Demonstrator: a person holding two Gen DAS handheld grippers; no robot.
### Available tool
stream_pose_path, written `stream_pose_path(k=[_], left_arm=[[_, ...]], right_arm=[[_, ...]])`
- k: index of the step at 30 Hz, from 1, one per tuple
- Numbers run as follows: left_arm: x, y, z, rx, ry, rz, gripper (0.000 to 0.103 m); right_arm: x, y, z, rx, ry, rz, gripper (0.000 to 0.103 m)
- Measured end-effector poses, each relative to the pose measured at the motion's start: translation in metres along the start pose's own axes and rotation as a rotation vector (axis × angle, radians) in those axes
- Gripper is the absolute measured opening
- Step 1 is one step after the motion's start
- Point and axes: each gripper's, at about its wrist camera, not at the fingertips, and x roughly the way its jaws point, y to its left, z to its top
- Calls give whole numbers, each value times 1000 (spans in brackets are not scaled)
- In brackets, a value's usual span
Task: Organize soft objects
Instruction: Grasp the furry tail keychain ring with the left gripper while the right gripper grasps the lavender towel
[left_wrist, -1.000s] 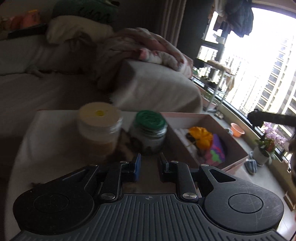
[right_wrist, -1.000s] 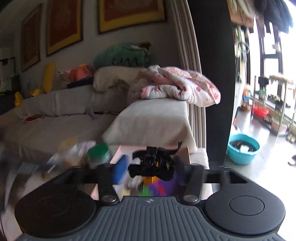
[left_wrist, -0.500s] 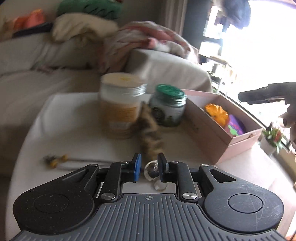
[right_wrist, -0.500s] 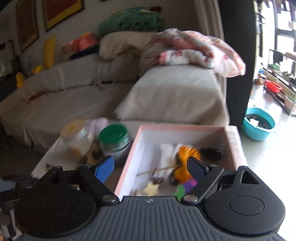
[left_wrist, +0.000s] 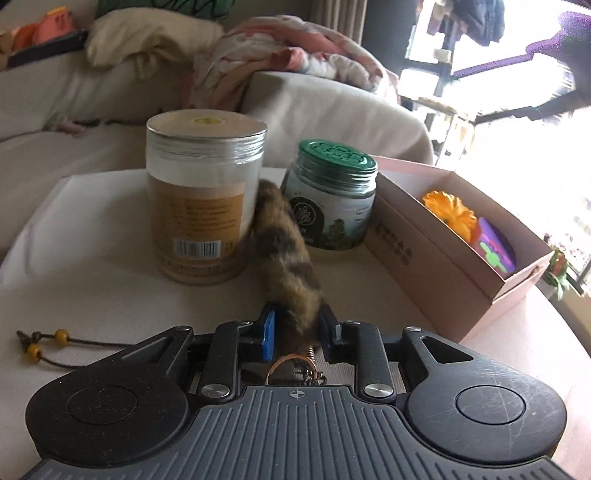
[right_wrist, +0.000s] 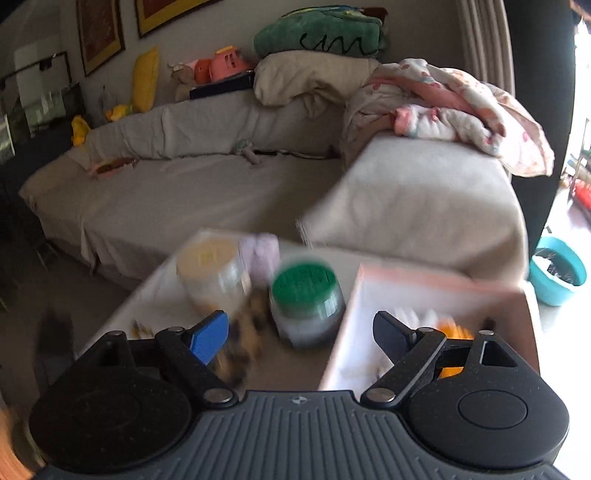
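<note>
Left gripper (left_wrist: 297, 328) fingers opening w/ furry tail keychain (left_wrist: 286, 254) between them on bench (left_wrist: 92, 288); right gripper (right_wrist: 295, 334) spread, empty. Box (left_wrist: 436, 258) holds approx 2 soft items; tail left.

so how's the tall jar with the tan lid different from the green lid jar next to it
The tan-lid jar is taller, with a flat tan lid and an orange-brown label bearing a barcode. The green-lid jar is squatter, with a patterned green lid and a dark label. The green-lid jar stands nearer the pink box. Both are upright, lidded and flank the furry tail keychain.
</note>
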Motion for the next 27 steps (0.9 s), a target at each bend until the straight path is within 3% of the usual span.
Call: stream_pose_path(k=[3,7,11,16,17,18,21,24,27], left_arm=[[-3,4,-5,-17,-18,-27,26],[-4,12,-5,-67,-21,-66,26],[-5,22,-6,-125,-24,-108,26],[-8,20,-7,-114,-22,-113,26],[-8,19,-8,-109,-22,-112,26],[-8,18,-7,-105,-21,-113,26],[-8,21,-8,-116,-20,-126,26],[-8,26,-8,-143,-20,-147,26],[-9,32,-9,-169,-18,-167,26]], right_arm=[[44,-1,58,94,95,26,86],[141,2,107,209,321,58,86],[233,13,112,205,483,-4,84],[289,19,94,220,631,17,79],[292,23,89,186,652,5,65],[287,27,90,145,630,-2,45],[251,34,103,110,543,23,38],[179,34,121,104,366,73,37],[95,35,117,70,199,78,37]])
